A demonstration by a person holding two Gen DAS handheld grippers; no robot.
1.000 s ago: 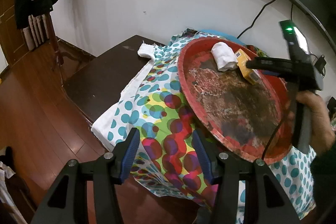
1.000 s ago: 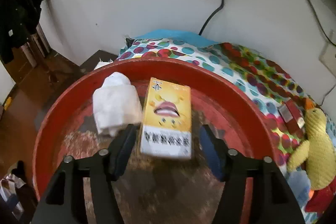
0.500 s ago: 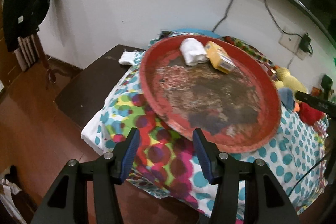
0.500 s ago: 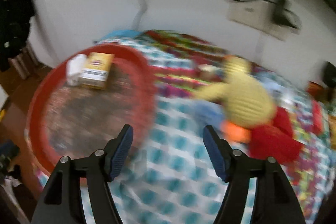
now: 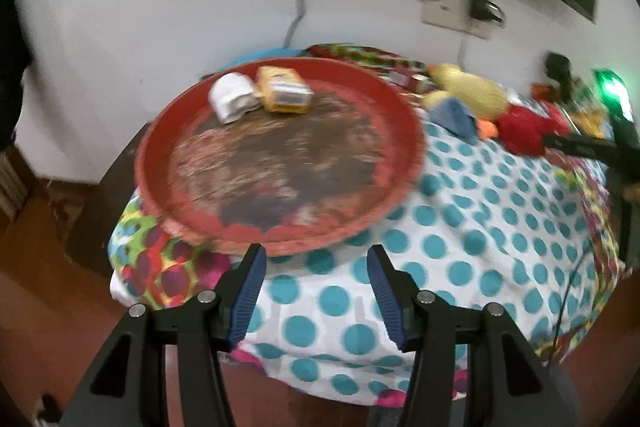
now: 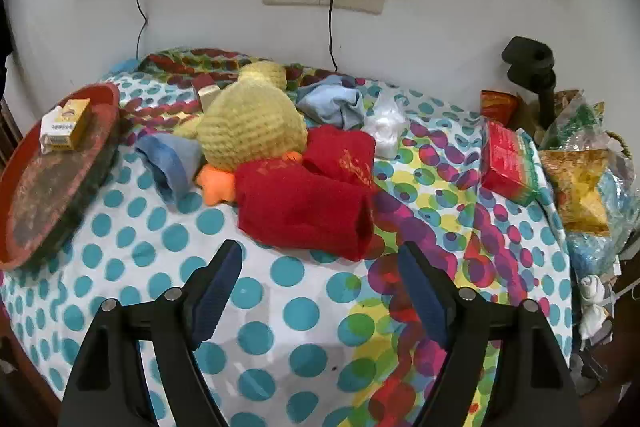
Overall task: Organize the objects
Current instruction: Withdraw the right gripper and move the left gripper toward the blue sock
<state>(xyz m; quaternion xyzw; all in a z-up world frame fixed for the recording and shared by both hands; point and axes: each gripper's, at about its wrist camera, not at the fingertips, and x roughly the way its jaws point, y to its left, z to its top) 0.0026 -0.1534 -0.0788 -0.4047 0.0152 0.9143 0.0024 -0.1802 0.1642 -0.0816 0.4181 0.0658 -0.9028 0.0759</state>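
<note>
The red tray (image 5: 276,155) is taken as the landmark here. Inside it, against its far rim, a white rolled cloth (image 5: 234,98) and a yellow box (image 5: 283,95) are seen lying side by side, touching; that looks like the sorted pile, so the tray is judged to be the collecting place.

The right gripper (image 6: 320,291) is held over the dotted cloth (image 6: 288,307), well to the right of the tray. Its jaws have just been opening, and nothing is seen between them. It is pointed at the red cloth (image 6: 304,207), with the yellow knitted toy (image 6: 252,123) just behind; one of these is judged to be the next pick.

The left gripper (image 5: 314,295) is held just off the tray's near rim, jaws apart and empty, perhaps kept ready to steady the tray.

The tray's near-left edge is seen overhanging the table edge, so a heavy load placed there could tip it. Much bare floor is left in the tray's middle and near side. Between tray and pile, open dotted cloth is available for a low pass.
</note>
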